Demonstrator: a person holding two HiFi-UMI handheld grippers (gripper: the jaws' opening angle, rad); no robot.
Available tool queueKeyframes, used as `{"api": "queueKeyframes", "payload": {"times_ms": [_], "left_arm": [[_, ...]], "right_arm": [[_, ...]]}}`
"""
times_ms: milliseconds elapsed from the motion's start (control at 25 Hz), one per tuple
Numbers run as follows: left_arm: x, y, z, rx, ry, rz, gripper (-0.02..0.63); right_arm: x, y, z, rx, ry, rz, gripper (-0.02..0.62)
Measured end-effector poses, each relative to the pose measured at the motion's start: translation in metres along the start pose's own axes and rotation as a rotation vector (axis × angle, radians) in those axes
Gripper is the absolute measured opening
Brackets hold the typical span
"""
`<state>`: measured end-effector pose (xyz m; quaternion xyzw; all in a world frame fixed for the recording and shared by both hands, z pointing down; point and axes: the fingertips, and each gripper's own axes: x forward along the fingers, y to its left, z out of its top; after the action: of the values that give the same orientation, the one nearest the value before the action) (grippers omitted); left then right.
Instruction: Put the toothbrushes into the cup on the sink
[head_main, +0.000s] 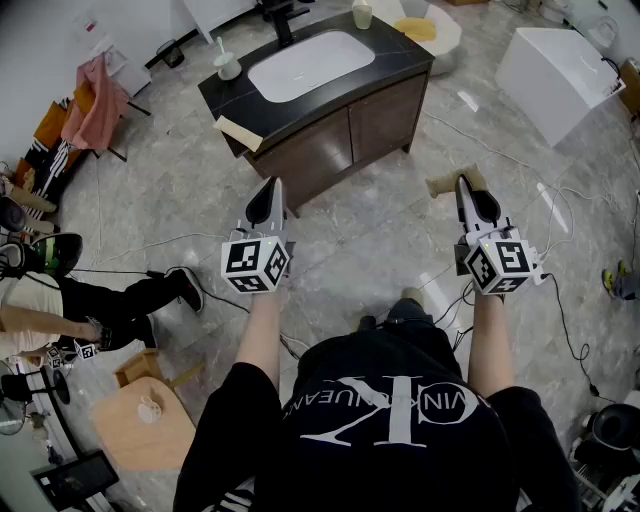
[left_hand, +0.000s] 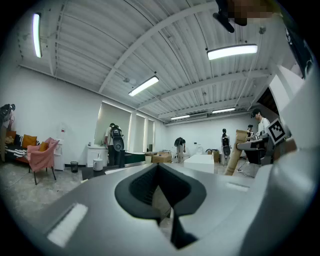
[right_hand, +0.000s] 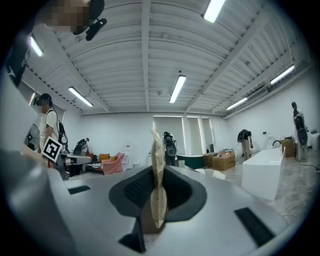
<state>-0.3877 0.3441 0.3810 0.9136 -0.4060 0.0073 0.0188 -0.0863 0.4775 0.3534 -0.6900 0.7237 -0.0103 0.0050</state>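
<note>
A dark vanity (head_main: 390, 105) with a white sink basin (head_main: 310, 62) stands ahead of me on the floor. On its counter a white cup (head_main: 228, 66) with a toothbrush in it sits at the left. A second pale cup (head_main: 362, 14) stands at the back, and a tan packet (head_main: 238, 132) lies on the near corner. My right gripper (head_main: 468, 186) (right_hand: 156, 175) is shut on a thin tan paper packet (right_hand: 157, 195) (head_main: 446, 184) that stands upright between its jaws. My left gripper (head_main: 268, 192) (left_hand: 159, 170) is shut, with nothing seen in it. Both hang well short of the vanity.
A chair with pink cloth (head_main: 95, 100) stands far left and a white box-shaped tub (head_main: 560, 65) far right. Cables (head_main: 560, 215) run over the grey floor. A person (head_main: 70, 300) sits at the left beside a wooden stool (head_main: 150, 415). Other people stand far off in the room.
</note>
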Motion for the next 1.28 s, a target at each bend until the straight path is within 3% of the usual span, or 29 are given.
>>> {"api": "queueKeyframes", "payload": {"times_ms": [680,1280], "left_arm": [[0.042,0.016,-0.009,-0.05,-0.008,-0.017,0.009],[0.185,0.05,-0.006,-0.046,0.019,0.024,0.009]], "right_arm": [[0.032,-0.022,0.0,-0.022,0.01,-0.055,0.06],[0.174,-0.1,-0.006,-0.029,0.066,0.008,0.06]]}}
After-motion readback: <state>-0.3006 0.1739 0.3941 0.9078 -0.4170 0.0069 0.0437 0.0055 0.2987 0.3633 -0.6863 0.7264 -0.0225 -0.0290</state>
